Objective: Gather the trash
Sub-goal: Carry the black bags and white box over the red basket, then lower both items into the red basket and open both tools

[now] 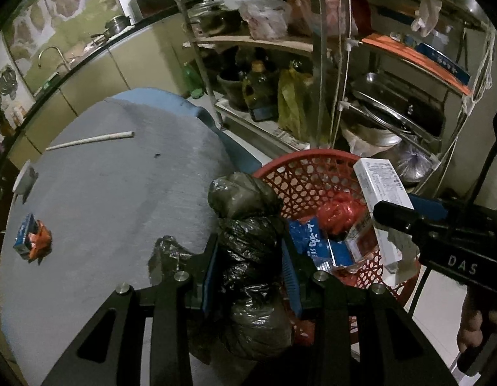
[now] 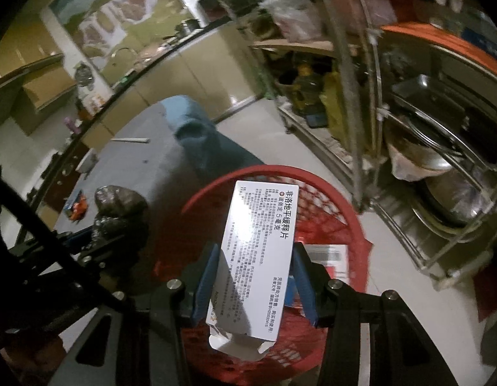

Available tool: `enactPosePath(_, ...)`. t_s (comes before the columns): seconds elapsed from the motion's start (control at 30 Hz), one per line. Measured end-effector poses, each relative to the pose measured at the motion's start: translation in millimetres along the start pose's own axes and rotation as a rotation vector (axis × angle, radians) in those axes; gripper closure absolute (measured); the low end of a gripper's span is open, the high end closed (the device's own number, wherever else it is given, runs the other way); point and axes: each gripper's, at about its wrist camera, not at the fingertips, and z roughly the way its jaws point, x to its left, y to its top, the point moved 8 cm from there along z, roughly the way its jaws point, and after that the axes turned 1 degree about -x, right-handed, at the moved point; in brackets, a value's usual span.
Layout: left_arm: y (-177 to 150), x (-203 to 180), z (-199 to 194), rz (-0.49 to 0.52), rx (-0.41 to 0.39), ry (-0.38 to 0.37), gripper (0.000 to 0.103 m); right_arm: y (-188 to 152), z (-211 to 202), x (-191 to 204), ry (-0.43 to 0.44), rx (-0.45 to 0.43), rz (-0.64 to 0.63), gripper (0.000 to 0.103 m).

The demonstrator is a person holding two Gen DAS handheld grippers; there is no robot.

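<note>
Starting at the far left of the grey table (image 1: 97,177), we see a small blue carton (image 1: 23,236) lying against an orange scrap (image 1: 40,241), and further back a pale stick (image 1: 89,140) lying flat; moving right, our left gripper (image 1: 250,270) has its blue pads pressed narrowly on a crumpled black plastic bag (image 1: 248,251), which sits at the table's edge, just beside the red mesh basket (image 1: 300,173); inside the basket lie a blue packet (image 1: 308,241) and red wrapping (image 1: 340,214); further right, our right gripper (image 2: 253,280) holds its jaws partly closed on a white medicine box (image 2: 258,254), held over the basket's open mouth; a metal rack (image 1: 338,74) of pans and bags stands behind.
</note>
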Motion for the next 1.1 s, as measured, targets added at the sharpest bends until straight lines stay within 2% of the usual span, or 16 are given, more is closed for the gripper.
enactPosePath(0.2, -3.5, -4.3, 14.5, -0.019, 0.051, -0.052, 0.063, -0.1, 11.2, -13.5, -0.013, 0.036, 0.065, 0.051)
enactPosePath(0.3, -6.3, -3.2, 18.0, -0.028, 0.072, -0.051, 0.057, -0.6, 16.0, -14.8, 0.0, 0.058, 0.093, 0.05)
enactPosePath(0.6, -10.0, 14.8, -1.3, -0.045, 0.04, -0.032, 0.057, -0.6, 12.0, 2.4, 0.019, 0.049, 0.054, 0.049)
enactPosePath(0.8, -24.0, 48.7, -28.0, -0.095, -0.003, 0.022, 0.057, 1.8, 10.5, 28.0, 0.042, 0.044, 0.008, 0.049)
enactPosePath(1.1, -59.3, 125.6, -54.0, -0.273, -0.013, 0.117, 0.057, 1.4, 10.3, 71.9, 0.082, 0.046, -0.07, 0.049)
